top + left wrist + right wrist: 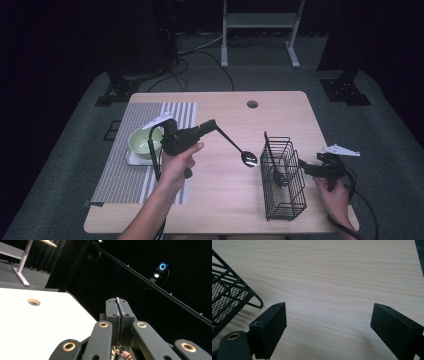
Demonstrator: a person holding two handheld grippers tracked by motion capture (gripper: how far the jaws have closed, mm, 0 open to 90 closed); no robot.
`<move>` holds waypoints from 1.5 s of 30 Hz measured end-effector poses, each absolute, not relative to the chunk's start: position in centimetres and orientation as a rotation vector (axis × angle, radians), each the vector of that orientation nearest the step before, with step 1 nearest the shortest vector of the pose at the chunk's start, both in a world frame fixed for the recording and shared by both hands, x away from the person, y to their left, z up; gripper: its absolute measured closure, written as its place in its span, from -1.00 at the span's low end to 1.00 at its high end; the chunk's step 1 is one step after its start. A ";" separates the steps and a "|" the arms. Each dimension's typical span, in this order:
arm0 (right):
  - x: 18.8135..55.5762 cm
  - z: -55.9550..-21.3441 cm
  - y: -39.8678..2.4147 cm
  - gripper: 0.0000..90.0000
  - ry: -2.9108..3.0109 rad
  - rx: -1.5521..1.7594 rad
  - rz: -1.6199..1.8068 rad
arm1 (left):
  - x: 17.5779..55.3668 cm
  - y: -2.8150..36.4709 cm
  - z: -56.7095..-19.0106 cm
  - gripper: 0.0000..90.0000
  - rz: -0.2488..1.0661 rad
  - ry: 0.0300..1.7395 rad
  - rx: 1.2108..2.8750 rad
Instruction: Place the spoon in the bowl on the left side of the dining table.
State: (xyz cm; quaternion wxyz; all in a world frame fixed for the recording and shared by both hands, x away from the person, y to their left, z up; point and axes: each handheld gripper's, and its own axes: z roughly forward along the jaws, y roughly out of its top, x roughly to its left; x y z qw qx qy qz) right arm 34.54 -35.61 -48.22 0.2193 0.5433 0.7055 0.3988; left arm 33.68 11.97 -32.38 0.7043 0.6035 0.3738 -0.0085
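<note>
My left gripper [212, 124] hovers over the middle of the wooden table [225, 205], shut on the handle of a black spoon [240, 150]. The spoon slants down to the right, its bowl just left of a black wire basket [290, 197]. In the left gripper view the jaws of the left gripper [119, 302] are pressed together with a thin edge between them. Another dark utensil [274, 162] stands inside the basket. My right gripper [305, 167] rests low just right of the basket, and in its own view the right gripper [328, 322] is open over bare wood beside the basket [227, 297].
A green bowl [142, 142] on a white dish [132, 159] sits on a striped placemat [125, 180] at the table's left. A round cable hole [252, 104] lies near the far edge. Stands and cables crowd the floor behind the table.
</note>
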 end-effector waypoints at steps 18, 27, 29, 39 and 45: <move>34.6 -48.2 -35.6 -0.73 1.953 1.507 1.098 | 34.1 14.2 -33.0 0.99 0.013 0.876 1.319; 34.6 -48.2 -35.6 -0.73 1.949 1.508 1.101 | 34.3 15.3 -33.1 0.99 0.033 0.894 1.305; 34.6 -48.2 -35.6 -0.73 1.949 1.508 1.102 | 34.3 15.6 -33.1 0.99 0.036 0.902 1.302; 34.6 -48.2 -35.6 -0.73 1.950 1.509 1.099 | 34.6 16.8 -33.7 0.99 0.052 0.936 1.283; 34.5 -48.2 -35.6 -0.73 1.950 1.508 1.100 | 34.7 17.5 -33.9 0.99 0.062 0.952 1.276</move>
